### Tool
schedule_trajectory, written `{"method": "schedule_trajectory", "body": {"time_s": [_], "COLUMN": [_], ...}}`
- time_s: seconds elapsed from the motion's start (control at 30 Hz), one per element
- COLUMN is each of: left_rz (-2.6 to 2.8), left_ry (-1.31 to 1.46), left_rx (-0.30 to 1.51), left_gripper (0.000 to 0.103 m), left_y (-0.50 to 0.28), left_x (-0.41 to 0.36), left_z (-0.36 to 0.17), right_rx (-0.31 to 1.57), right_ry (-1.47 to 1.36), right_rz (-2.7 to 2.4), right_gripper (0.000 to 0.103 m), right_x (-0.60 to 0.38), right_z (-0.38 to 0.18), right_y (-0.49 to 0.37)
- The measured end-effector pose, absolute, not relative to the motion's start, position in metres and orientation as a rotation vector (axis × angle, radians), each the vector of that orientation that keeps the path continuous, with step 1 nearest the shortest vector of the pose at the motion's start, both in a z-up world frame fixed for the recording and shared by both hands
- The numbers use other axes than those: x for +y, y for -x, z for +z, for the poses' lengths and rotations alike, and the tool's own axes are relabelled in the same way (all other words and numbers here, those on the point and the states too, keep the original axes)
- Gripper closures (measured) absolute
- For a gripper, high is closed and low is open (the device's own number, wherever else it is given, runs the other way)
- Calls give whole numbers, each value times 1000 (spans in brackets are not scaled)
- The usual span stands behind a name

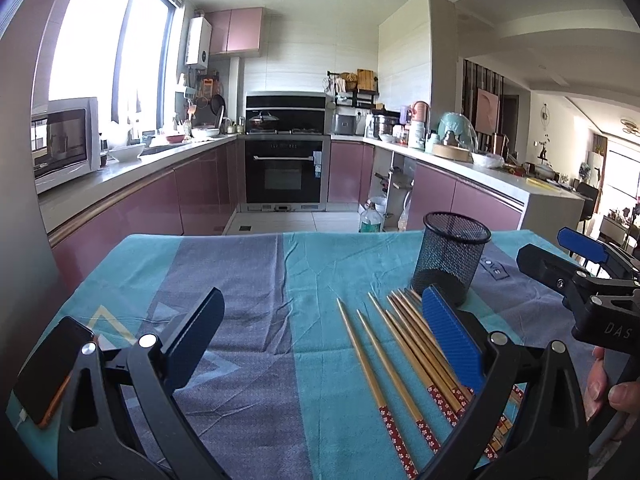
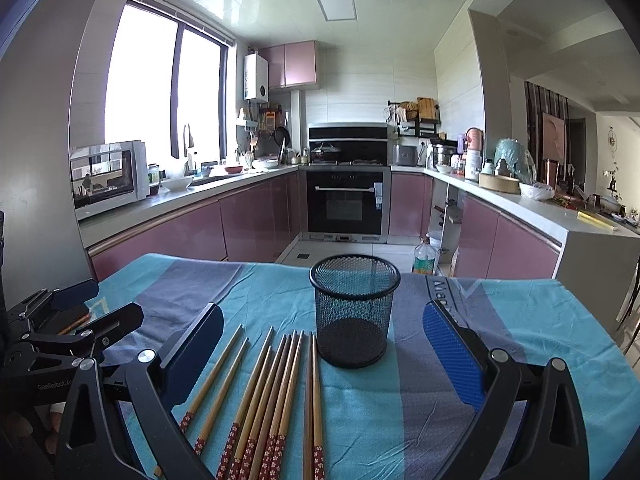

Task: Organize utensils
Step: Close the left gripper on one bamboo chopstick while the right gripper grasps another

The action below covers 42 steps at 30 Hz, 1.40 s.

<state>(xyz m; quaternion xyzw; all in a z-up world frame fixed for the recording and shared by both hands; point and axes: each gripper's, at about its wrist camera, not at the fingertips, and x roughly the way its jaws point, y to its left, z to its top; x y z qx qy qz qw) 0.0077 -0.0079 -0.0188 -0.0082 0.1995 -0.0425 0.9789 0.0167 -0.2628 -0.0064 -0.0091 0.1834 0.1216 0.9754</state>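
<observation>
Chopsticks (image 2: 276,396) are lying flat on the striped tablecloth (image 2: 400,408), fanned out just beside the black mesh cup (image 2: 354,312) on its near-left side, and nothing's been picked up yet as far as I can tell. Both tools are spread wide with nothing between the pads: the right gripper (image 2: 324,352) hangs above the sticks and cup, and the left gripper (image 1: 324,344) sits further left of the cup over bare cloth. Every stick runs lengthwise toward the cup, thin plain tips pointing at it and the red flowered handle ends pointing away, toward the near table edge. If it were me I'd pinch one or two across the shaft around the middle, not the handle end, so they don't seesaw, then tip them upright and drop them tips-down into the cup. The cup looks light, so come in from straight above and don't bump the rim.
</observation>
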Motion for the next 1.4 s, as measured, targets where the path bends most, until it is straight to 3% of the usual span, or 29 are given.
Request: {"method": "schedule_trajectory", "body": {"time_s": [0.2,0.47,0.77,1.0,1.4], "left_rz": [-135,-165,-226,-265,-278], "left_ry": [-14,-55,-56,-38,-80], "left_rx": [528,676,804,876,902], "left_gripper": [6,20,37,52,60], "left_y": [-31,-62,-93,-110,-132], "left_x": [-12,-21,-32,-37,-48], "left_z": [-36,-63,-83,-93,-98], "right_rx": [538,728,849,892,911], "right_ry": [31,15,47,48,126], "right_rz": [266,287,319,333,351], "right_gripper": [8,36,60,66,69], "right_x": [-265,-272,-267,-266,-251], "right_z": [-32,-60,-77,-85,-87], "right_y": [-34,-62,-83,-92,-105]}}
